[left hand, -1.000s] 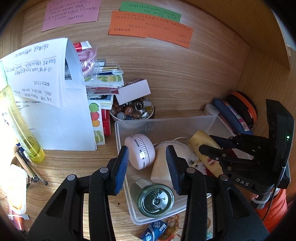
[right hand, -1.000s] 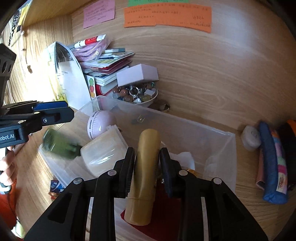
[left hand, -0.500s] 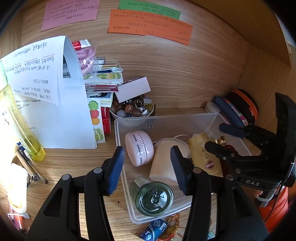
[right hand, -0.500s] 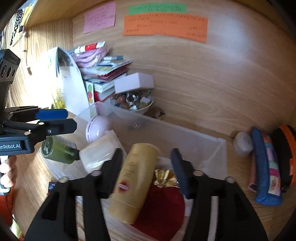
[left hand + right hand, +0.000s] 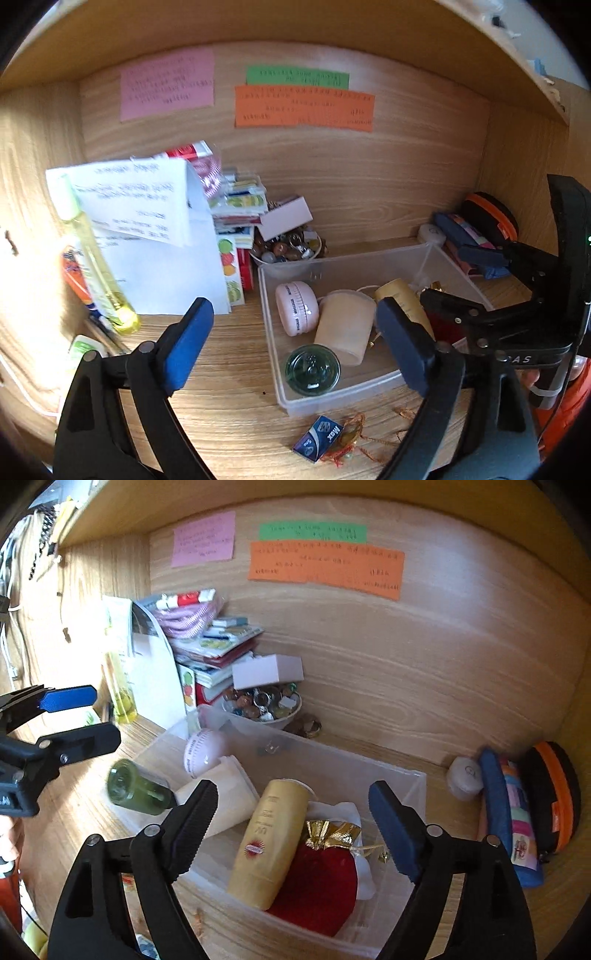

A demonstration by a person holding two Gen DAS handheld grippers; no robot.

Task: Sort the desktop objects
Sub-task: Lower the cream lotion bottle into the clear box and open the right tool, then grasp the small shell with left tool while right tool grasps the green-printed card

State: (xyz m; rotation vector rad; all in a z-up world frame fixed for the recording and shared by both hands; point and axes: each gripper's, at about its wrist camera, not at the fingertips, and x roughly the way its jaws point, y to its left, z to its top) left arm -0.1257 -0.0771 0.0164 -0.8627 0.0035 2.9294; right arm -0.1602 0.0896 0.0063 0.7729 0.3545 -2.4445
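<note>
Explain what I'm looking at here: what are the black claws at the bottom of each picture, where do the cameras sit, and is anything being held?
No robot: a person holds one two-finger tool in each hand, with a fisheye camera on each looking along its fingers. The left gripper fills the bottom of its own view; the right gripper does likewise. Both are open and hold nothing. On the wooden desk sits a clear plastic bin holding a yellow tube, a red pouch, a green glass jar, a pink round timer and a cream cup. Beside it are a bowl of trinkets, stacked books and pencil cases.
</note>
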